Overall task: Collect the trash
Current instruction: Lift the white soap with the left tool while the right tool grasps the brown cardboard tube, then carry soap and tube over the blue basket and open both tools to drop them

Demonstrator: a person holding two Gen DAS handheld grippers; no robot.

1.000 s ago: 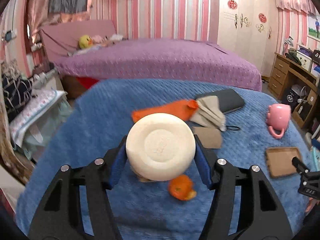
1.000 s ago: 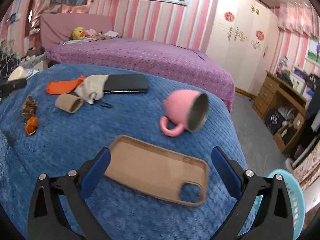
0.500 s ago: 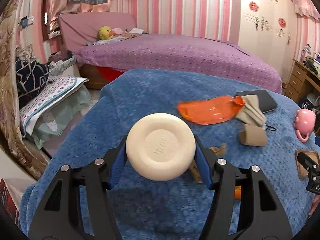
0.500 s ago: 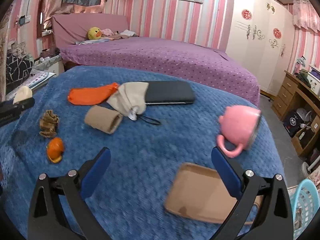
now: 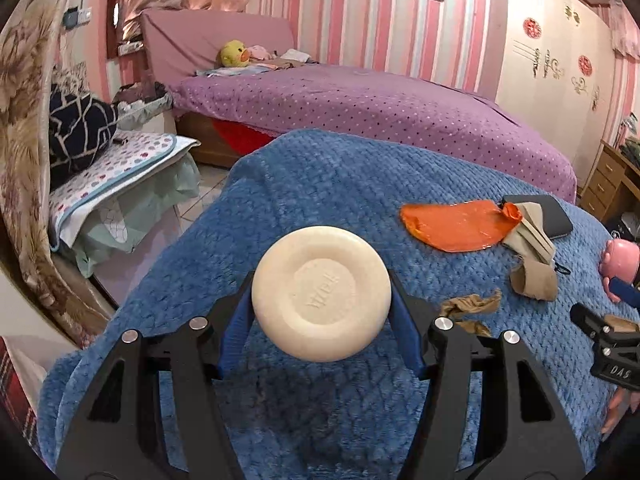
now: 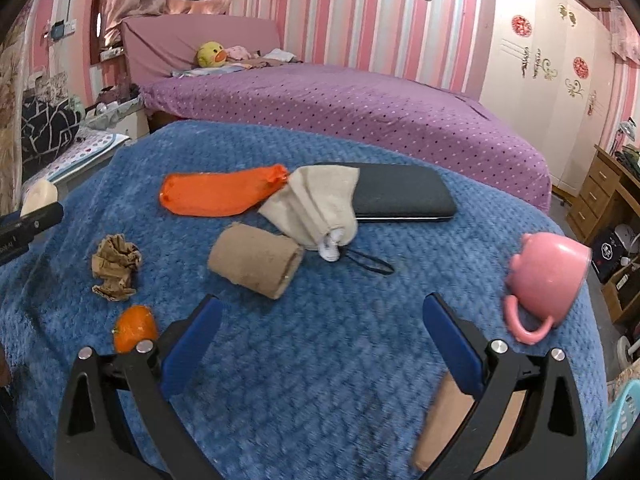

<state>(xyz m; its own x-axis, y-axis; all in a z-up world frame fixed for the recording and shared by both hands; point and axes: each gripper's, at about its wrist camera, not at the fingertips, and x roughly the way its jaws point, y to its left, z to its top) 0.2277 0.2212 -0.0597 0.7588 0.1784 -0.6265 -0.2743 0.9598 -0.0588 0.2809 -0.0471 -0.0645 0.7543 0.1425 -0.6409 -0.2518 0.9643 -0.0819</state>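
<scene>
My left gripper [image 5: 322, 316] is shut on a round cream soap bar [image 5: 322, 314] and holds it above the blue blanket [image 5: 320, 184]; soap and gripper also show at the left edge of the right wrist view [image 6: 38, 200]. My right gripper [image 6: 320, 336] is open and empty, low over the blanket. In front of it lie a cardboard tube [image 6: 256, 260], crumpled brown paper [image 6: 116, 266], an orange peel [image 6: 134, 328] and an orange wrapper [image 6: 216, 194]. The paper [image 5: 470, 308], tube [image 5: 534, 282] and wrapper [image 5: 456, 224] also show in the left wrist view.
A beige cloth pouch [image 6: 316, 208] lies on a dark case [image 6: 400, 196]. A pink mug [image 6: 546, 276] lies on its side at right. A tan phone case [image 6: 472, 432] sits under my right finger. A light blue basket [image 6: 624, 420] stands off the right edge. A purple bed [image 6: 340, 100] is behind.
The left gripper has swung left with the soap, so the trash now lies to its right. The right gripper has moved left from the phone case toward the tube and paper.
</scene>
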